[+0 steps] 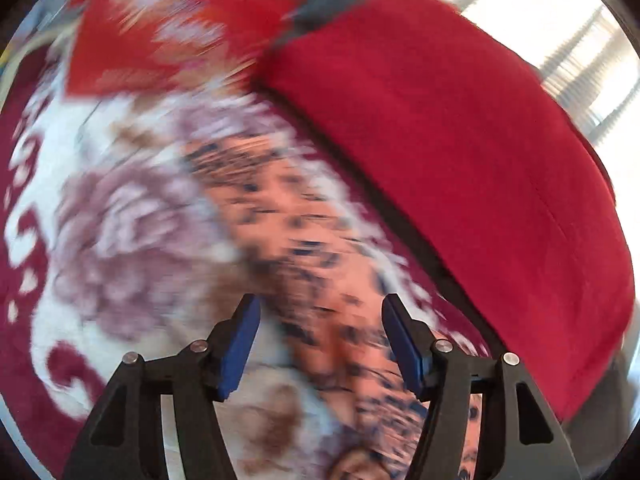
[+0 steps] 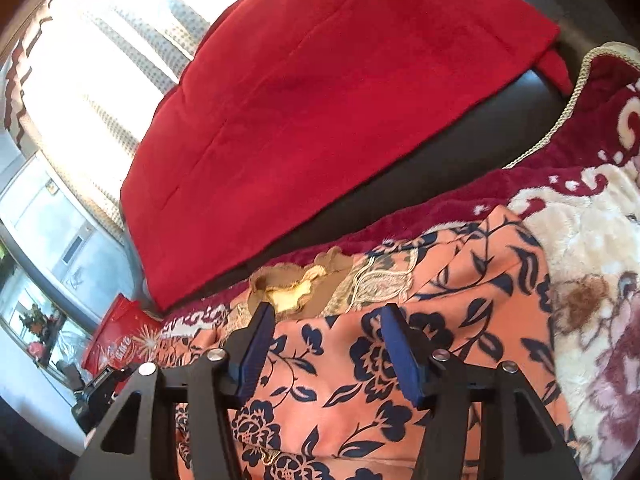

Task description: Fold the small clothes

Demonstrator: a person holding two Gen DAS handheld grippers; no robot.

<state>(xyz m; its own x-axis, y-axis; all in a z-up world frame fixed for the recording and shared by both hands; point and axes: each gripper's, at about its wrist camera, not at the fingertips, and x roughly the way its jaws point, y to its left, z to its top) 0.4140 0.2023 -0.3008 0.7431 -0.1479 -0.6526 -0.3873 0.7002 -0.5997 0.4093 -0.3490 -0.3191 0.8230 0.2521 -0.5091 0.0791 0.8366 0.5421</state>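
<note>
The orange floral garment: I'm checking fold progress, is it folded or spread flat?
Partly folded: the orange floral garment shows an overlapping diagonal flap edge near its embroidered neckline. How many folds, cannot tell.

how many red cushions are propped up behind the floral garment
1: one red cushion leans on the dark backrest, above and behind the orange floral garment. Others may lie beyond the frame.

Plush blanket [image 2: 580, 240] w/ orange floral garment [image 2: 460, 280] lying on it.

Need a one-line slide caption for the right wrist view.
Open right tongs hover over the orange floral garment spread on a plush blanket, red cushion behind.
</note>
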